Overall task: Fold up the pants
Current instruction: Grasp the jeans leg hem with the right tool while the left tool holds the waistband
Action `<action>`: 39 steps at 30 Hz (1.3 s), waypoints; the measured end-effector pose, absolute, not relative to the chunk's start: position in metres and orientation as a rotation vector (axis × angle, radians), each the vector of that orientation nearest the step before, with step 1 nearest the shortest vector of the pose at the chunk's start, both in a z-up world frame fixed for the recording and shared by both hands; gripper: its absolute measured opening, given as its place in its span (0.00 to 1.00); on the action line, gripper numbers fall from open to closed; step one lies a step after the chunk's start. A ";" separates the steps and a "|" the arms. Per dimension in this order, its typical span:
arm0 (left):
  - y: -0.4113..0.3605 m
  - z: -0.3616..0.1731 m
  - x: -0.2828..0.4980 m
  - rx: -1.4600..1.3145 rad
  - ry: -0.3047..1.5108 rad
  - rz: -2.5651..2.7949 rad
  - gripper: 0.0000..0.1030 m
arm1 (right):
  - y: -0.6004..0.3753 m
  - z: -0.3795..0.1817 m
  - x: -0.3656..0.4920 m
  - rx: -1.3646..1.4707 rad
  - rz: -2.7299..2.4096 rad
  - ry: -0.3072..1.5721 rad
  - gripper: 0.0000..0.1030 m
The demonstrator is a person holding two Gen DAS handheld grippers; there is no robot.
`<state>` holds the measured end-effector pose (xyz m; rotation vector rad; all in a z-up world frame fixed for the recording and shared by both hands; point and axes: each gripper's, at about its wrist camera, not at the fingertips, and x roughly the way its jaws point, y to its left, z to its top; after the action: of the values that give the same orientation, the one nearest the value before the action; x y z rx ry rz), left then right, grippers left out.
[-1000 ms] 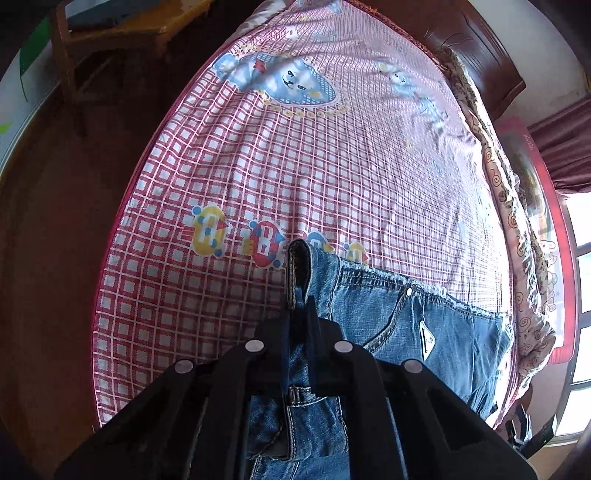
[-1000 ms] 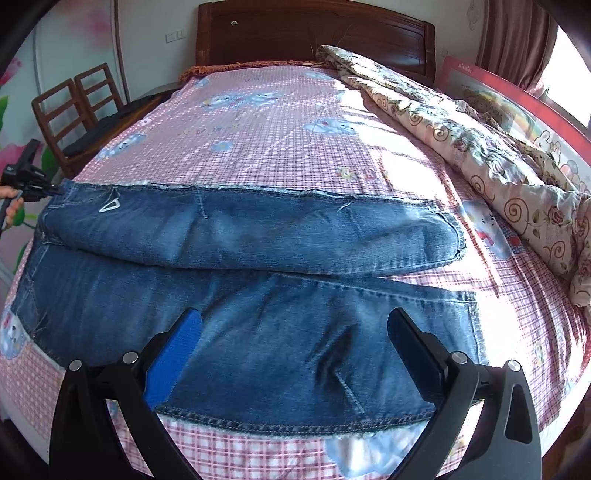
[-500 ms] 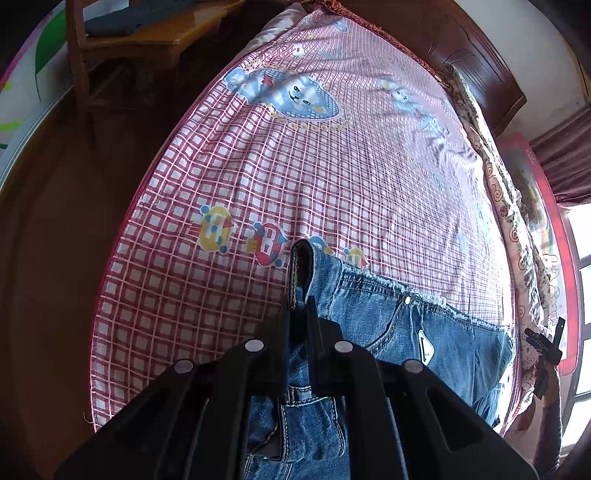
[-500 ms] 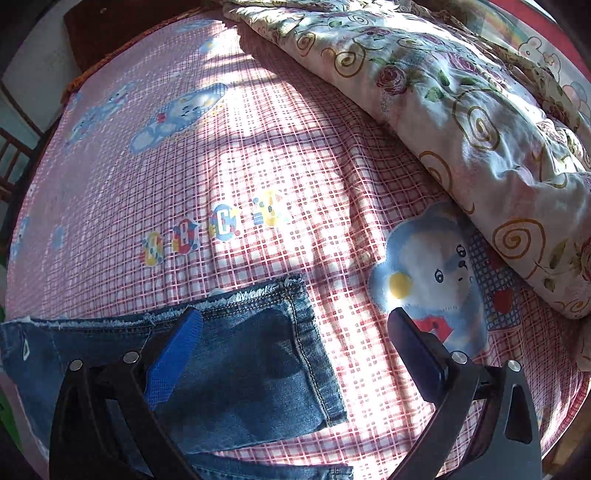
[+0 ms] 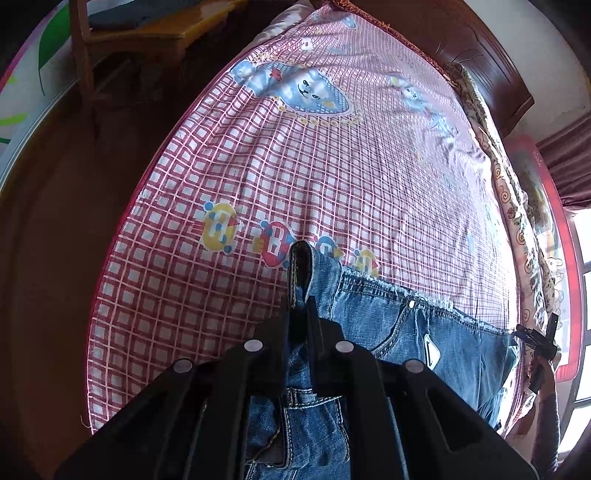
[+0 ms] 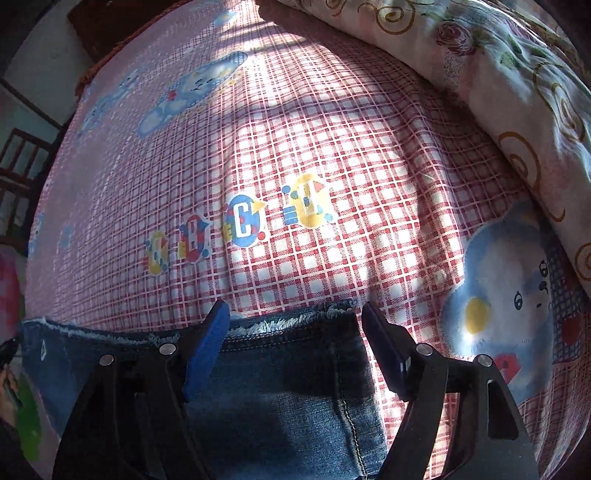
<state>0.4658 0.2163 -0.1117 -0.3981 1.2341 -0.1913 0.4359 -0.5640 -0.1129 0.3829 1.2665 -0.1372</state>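
Blue jeans (image 5: 413,332) lie on a bed with a pink checked sheet (image 5: 295,166). My left gripper (image 5: 300,306) is shut on the jeans' waistband, which sticks up as a pinched fold between the fingers. In the right wrist view the frayed leg hem (image 6: 288,325) lies between the fingers. My right gripper (image 6: 293,317) is open, its blue-padded fingers (image 6: 207,343) either side of the hem end, close above the cloth. The right gripper also shows far right in the left wrist view (image 5: 539,343).
A rolled floral quilt (image 6: 517,85) lies along the bed's far side. A dark wooden headboard (image 5: 480,55) stands at the bed's end. A wooden chair (image 5: 140,33) stands on the brown floor by the bed's near edge.
My right gripper has dropped to the leg hem and its jaws have narrowed around it. My left gripper has kept its hold on the waistband and shifted slightly.
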 end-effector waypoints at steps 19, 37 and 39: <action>0.221 -0.090 0.448 -0.461 1.118 -0.212 0.07 | -0.519 -0.086 0.429 0.072 -0.167 1.254 0.18; 0.267 -0.046 0.294 -0.639 0.821 -0.399 0.07 | -0.493 -0.013 0.225 0.025 -0.154 1.007 0.18; 0.275 -0.057 0.271 -0.674 0.812 -0.395 0.08 | -0.494 -0.030 0.201 0.047 -0.149 1.024 0.18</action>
<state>0.2710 0.2750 -0.0568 -0.6739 0.8121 -0.3952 0.2005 -0.4944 -0.0301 0.0470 1.0241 -0.1495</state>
